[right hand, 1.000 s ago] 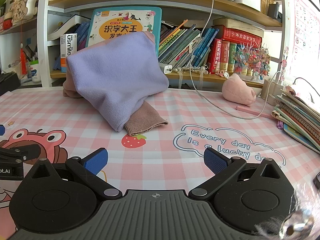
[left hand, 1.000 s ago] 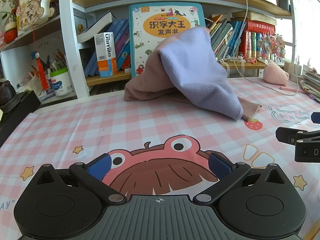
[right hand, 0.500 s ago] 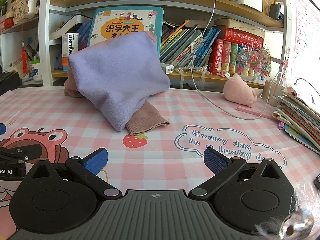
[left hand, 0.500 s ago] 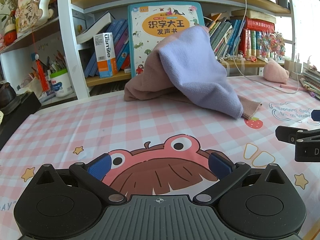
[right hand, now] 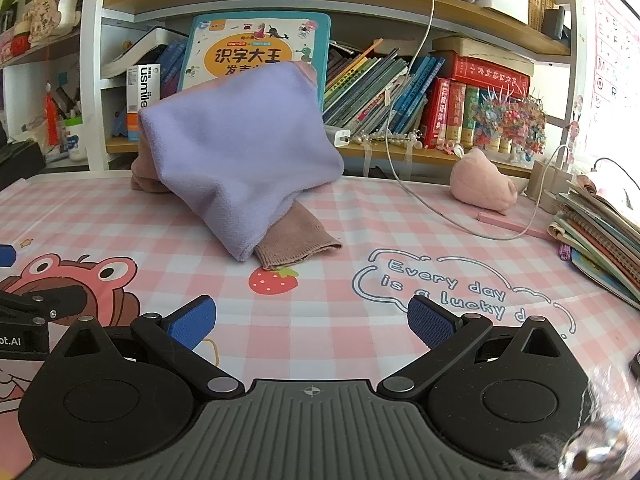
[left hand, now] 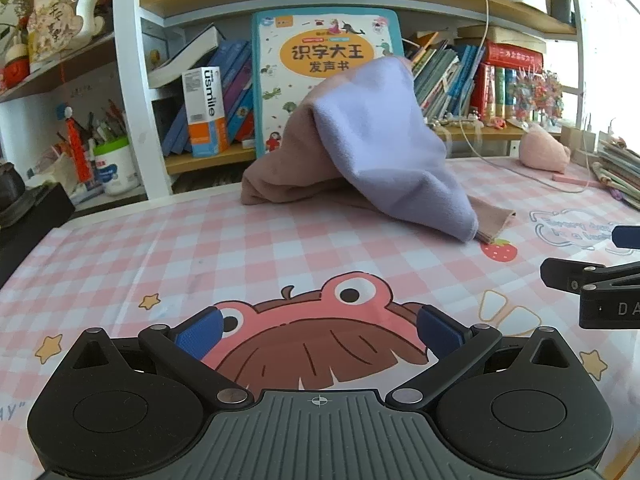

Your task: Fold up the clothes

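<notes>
Clothes [right hand: 240,160], a lilac piece draped over a dusty-pink one, are lying heaped on the pink checked tablecloth [right hand: 360,220], leaning against the picture book [left hand: 324,52] reading "识字大王" and hiding its lower half. What kind of garments they are is hard to say. Left gripper [left hand: 318,330] and right gripper [right hand: 312,318] are hovering wide apart, gripping nothing. Beside the book, a box [left hand: 206,110] is reading "usmile".

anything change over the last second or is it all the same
Nothing visibly changed. Both grippers, left and right, hang open and empty over the checked mat, and the lilac cloth still lies heaped on the brown garment by the shelf.
</notes>
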`<control>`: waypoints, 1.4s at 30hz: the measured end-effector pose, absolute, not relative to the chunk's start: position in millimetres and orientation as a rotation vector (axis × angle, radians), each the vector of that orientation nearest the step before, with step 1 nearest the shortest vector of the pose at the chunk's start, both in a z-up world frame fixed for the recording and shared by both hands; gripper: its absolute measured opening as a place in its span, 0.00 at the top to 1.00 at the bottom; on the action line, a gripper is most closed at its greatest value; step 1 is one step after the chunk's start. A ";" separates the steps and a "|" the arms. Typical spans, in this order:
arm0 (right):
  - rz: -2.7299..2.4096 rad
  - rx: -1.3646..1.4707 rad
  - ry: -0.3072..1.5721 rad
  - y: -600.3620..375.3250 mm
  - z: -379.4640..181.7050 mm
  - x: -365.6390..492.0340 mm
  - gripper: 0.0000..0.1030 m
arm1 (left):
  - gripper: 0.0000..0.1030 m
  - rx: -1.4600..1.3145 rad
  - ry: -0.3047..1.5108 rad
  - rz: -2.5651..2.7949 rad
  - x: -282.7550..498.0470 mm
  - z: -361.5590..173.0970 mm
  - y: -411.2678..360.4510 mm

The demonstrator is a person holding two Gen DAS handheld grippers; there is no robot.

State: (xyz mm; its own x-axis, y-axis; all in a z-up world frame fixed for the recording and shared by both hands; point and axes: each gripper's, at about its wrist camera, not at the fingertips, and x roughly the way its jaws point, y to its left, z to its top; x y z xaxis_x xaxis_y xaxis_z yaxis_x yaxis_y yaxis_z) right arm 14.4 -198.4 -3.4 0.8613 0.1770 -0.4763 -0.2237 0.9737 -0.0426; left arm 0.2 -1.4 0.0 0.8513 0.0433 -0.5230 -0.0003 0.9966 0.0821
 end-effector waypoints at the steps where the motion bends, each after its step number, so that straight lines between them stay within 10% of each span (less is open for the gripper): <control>1: 0.211 -0.098 0.490 -198.2 -3.4 14.5 0.00 | 0.00 0.081 0.550 0.021 -0.1 0.1 -1.6; 42: 0.444 0.129 0.501 -212.4 34.0 72.1 0.03 | 0.00 0.123 0.479 -0.026 27.9 21.1 -15.8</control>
